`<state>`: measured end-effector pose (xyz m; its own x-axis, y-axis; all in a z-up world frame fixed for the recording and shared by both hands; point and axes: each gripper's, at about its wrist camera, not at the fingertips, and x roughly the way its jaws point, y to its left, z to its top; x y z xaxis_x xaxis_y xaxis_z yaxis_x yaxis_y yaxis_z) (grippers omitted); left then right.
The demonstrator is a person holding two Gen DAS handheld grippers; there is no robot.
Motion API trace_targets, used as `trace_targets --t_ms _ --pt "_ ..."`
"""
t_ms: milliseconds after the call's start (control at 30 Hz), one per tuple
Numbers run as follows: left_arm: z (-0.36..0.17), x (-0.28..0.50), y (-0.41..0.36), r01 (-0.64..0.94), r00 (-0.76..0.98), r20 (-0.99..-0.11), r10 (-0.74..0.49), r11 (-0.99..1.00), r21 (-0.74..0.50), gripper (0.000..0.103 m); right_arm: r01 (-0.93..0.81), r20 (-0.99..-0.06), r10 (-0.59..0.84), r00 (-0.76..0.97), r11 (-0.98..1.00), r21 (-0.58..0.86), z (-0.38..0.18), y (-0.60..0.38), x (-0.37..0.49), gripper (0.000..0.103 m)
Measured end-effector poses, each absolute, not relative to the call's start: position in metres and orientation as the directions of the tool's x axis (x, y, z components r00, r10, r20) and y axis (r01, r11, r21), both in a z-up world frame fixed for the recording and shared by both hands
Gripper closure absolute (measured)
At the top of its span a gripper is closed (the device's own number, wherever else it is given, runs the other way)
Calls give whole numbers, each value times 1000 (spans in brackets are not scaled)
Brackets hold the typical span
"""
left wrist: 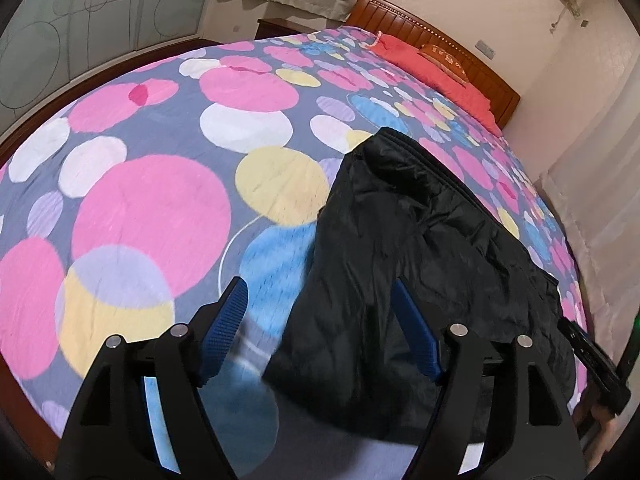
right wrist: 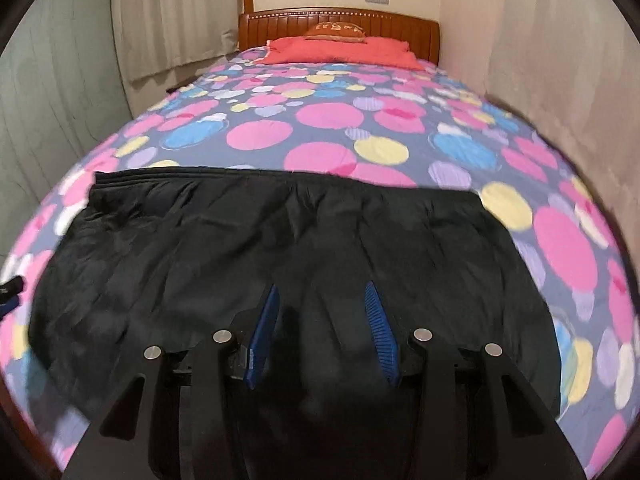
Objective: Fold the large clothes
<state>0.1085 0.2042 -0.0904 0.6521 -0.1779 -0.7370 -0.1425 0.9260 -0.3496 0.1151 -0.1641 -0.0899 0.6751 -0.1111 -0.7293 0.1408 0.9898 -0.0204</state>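
Note:
A black padded garment [left wrist: 420, 264] lies folded on the bed near its foot; in the right wrist view it [right wrist: 280, 248] spreads wide across the cover. My left gripper [left wrist: 318, 292] is open and empty, above the garment's left edge, its left finger over bare cover. My right gripper [right wrist: 322, 296] is open and empty, just above the middle of the garment's near part. The other gripper shows at the right edge of the left wrist view [left wrist: 596, 364] and at the left edge of the right wrist view [right wrist: 10, 292].
The bed cover [left wrist: 152, 208] is grey with large pink, blue, yellow and white circles. A red pillow [right wrist: 344, 50] and a wooden headboard [right wrist: 340, 20] are at the far end. A wall [right wrist: 560, 80] runs close along the bed's right side; curtains [right wrist: 160, 20] hang at the left.

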Motion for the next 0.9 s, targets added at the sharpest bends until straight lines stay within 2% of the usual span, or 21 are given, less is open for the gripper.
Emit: trace_targets --t_ms 200,433,633,667,733,800,867,900 --pt "-98 134 201 -141 636 -748 -193 923 -358 29 169 -781 -184 597 980 -102 -134 -153 147 57" --pt "-113 165 187 -99 588 -772 -240 927 -363 28 183 -768 -211 604 975 -125 -146 -150 145 57" --pt "-139 206 181 -38 439 -793 -422 873 -485 27 186 -760 -218 613 974 -129 -149 -146 145 57" --pt "-143 210 179 -23 412 -794 -447 866 -500 23 186 -759 -218 613 974 -129 -149 -146 146 57" --pt "-152 217 175 5 372 -793 -482 856 -517 23 188 -759 -217 614 974 -127 -150 -146 147 57" --pt "-158 219 173 22 380 -783 -493 851 -525 29 191 -757 -218 615 974 -125 -151 -146 148 57" --pt "-159 218 170 38 380 -779 -499 850 -526 46 193 -756 -220 617 973 -125 -152 -145 148 57" --pt "-159 217 169 45 377 -774 -509 845 -534 51 193 -755 -220 617 973 -126 -152 -145 148 57"
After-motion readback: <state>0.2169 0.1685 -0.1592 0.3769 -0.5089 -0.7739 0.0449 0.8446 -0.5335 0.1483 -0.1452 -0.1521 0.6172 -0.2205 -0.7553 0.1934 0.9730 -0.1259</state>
